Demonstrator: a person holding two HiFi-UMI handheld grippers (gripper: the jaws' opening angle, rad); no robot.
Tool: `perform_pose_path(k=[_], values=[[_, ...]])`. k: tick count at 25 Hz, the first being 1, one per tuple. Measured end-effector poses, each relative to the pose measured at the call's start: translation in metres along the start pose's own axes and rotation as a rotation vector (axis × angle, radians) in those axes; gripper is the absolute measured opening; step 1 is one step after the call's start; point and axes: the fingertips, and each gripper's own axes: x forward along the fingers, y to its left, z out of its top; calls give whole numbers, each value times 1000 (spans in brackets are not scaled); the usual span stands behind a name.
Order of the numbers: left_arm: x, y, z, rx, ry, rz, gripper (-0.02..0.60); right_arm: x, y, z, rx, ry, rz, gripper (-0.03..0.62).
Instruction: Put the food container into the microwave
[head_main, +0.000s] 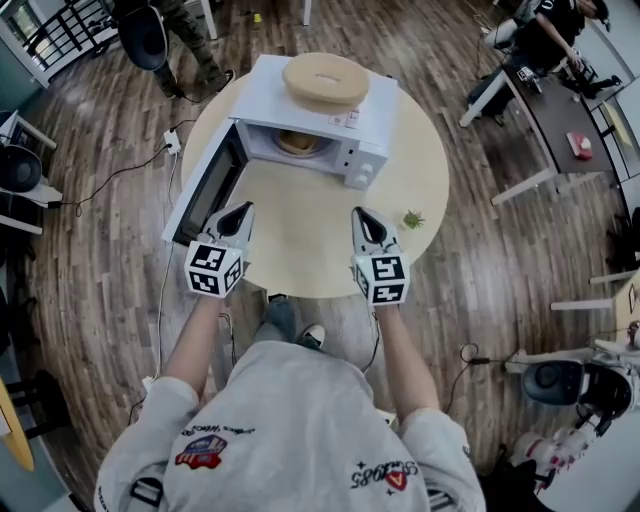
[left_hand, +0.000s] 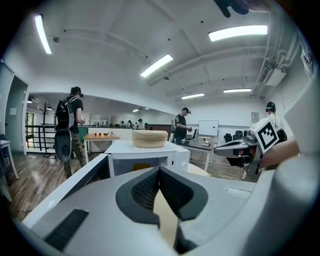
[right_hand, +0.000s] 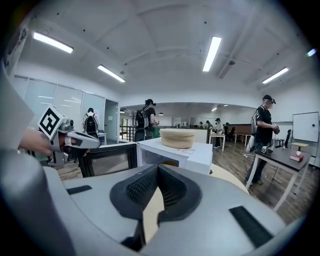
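A white microwave (head_main: 330, 125) stands at the far side of a round pale table (head_main: 300, 240), its door (head_main: 205, 185) swung open to the left. A tan food container (head_main: 298, 142) sits inside the cavity and shows as a yellow patch (left_hand: 141, 167) in the left gripper view. A round tan container (head_main: 325, 80) rests on the microwave's top (left_hand: 149, 138) (right_hand: 177, 138). My left gripper (head_main: 243, 207) (left_hand: 159, 170) and right gripper (head_main: 360, 213) (right_hand: 157, 167) hover over the table's near half, both shut and empty, a short way in front of the microwave.
A small green plant (head_main: 412, 219) lies on the table's right side. Cables and a power strip (head_main: 172, 143) trail on the wooden floor at left. Desks (head_main: 560, 110) stand at the right, and people are standing around the room (left_hand: 69, 127) (right_hand: 262, 135).
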Motion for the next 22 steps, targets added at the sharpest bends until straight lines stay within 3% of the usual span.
perform_pose_path(k=[9, 22], values=[[-26, -31, 25, 25, -64, 9, 5, -42, 3, 8, 25, -63, 20, 5], [-46, -55, 14, 18, -73, 18, 5, -79, 3, 1, 33, -82, 8, 3]])
